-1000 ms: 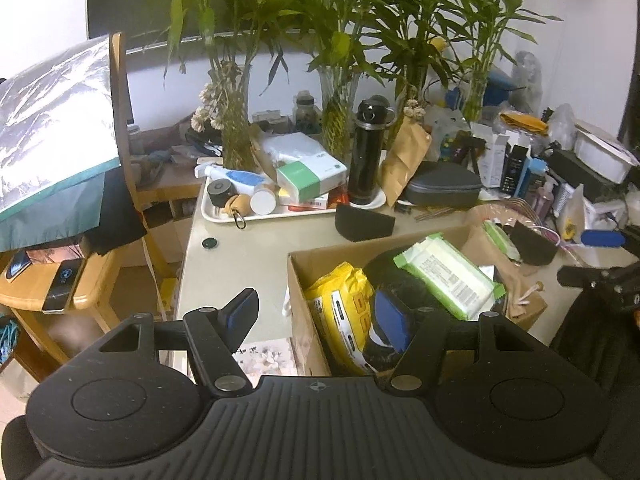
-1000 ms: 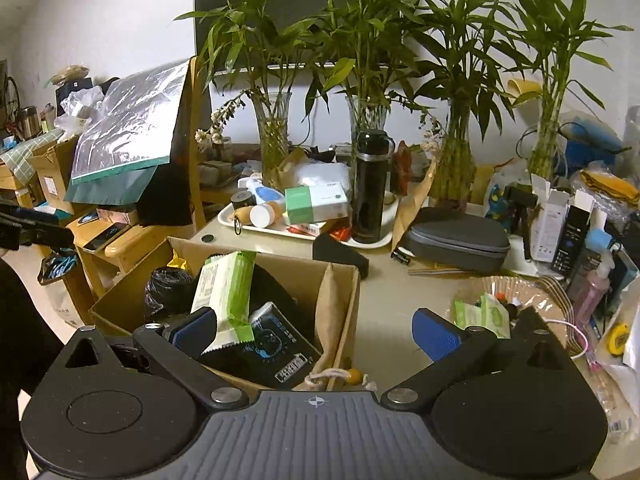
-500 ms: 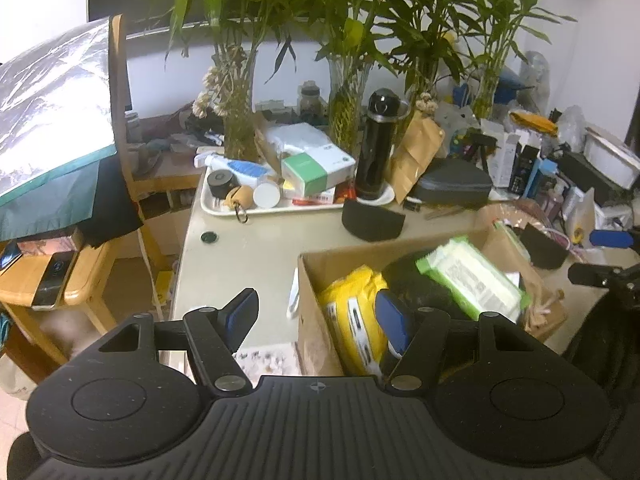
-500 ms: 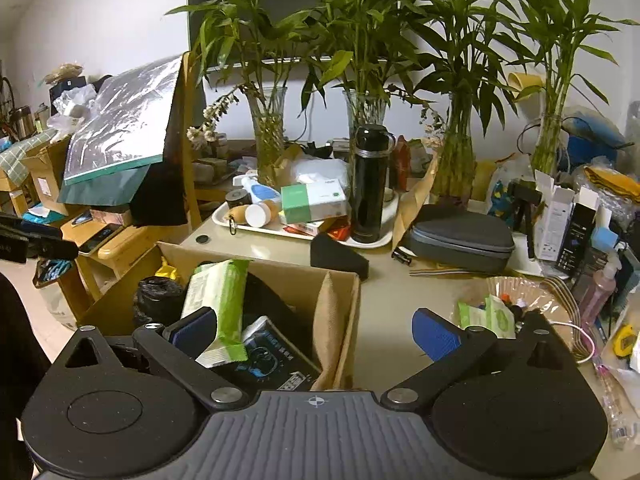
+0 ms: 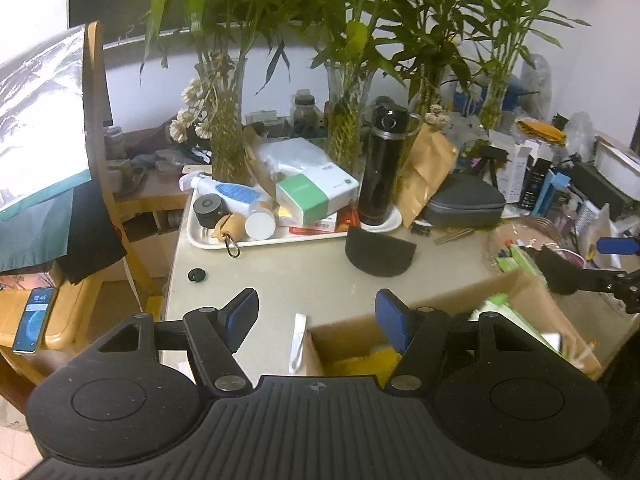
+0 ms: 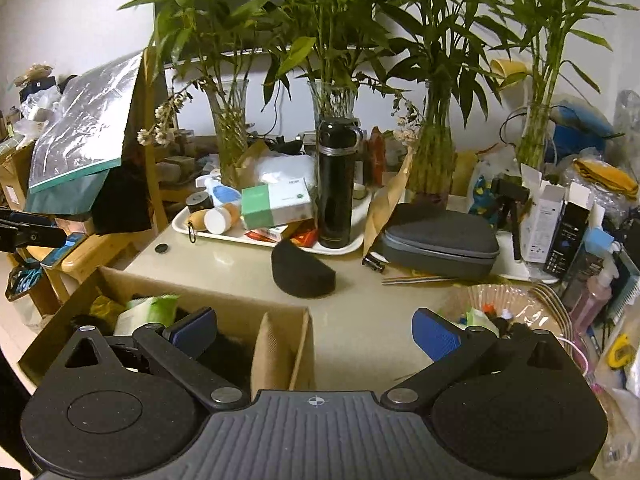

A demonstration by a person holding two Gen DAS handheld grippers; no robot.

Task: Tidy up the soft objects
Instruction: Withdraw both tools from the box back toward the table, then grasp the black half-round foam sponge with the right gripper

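Above the cardboard box (image 5: 460, 300) rim, left claw (image 5: 316, 314) and right claw (image 6: 314, 330) both spread wide, empty, bare tabletop (image 5: 288, 272) ahead.

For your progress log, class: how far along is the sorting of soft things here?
Done: the box already holds a green wipes pack and a yellow pack. In hand: nothing; the left claw and right claw are both open and empty. Left: the black pouch sits on the table, outside the box.
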